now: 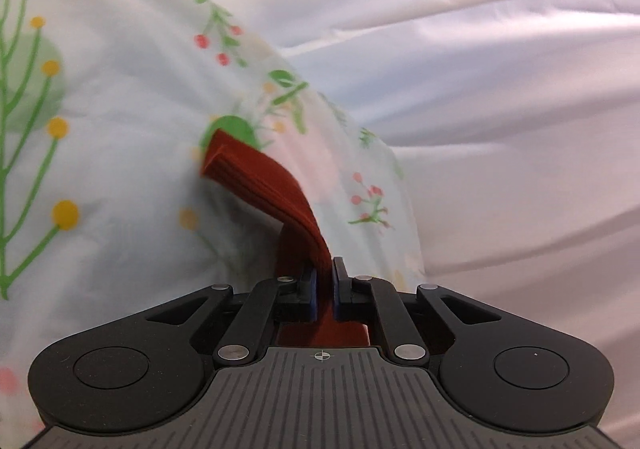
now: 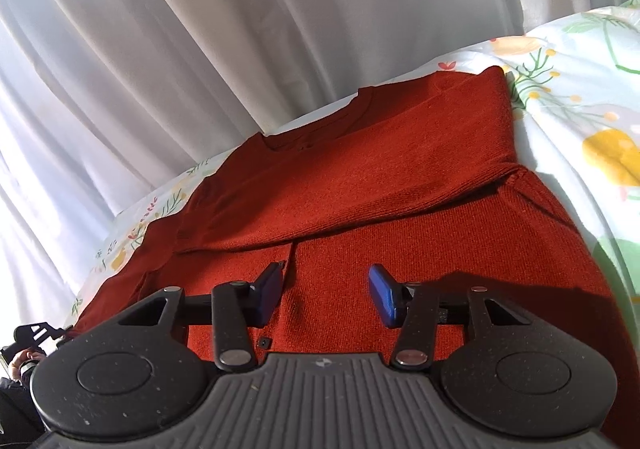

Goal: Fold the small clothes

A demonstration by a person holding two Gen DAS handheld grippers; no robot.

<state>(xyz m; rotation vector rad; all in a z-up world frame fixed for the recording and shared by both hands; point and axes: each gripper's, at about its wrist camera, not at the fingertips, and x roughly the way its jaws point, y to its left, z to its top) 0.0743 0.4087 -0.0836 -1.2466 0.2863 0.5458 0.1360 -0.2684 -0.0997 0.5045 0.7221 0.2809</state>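
Observation:
A rust-red knit sweater (image 2: 360,169) lies flat on a floral sheet (image 2: 580,109), one sleeve folded across its chest and the neckline at the far end. My right gripper (image 2: 326,277) stands half open just above the sweater's lower body, with flat fabric under the gap and its blue pads (image 2: 382,295) pressing on nothing. In the left wrist view my left gripper (image 1: 325,269) is shut on a narrow red strip of the sweater (image 1: 260,181). The strip rises out of the jaws and bends away to the left over the floral sheet (image 1: 100,129).
White curtains (image 2: 200,29) hang close behind the far edge of the bed. In the left wrist view, plain white cloth (image 1: 500,89) fills the right side beyond the sheet's edge. A dark object (image 2: 36,331) and part of a hand show at the right wrist view's lower left edge.

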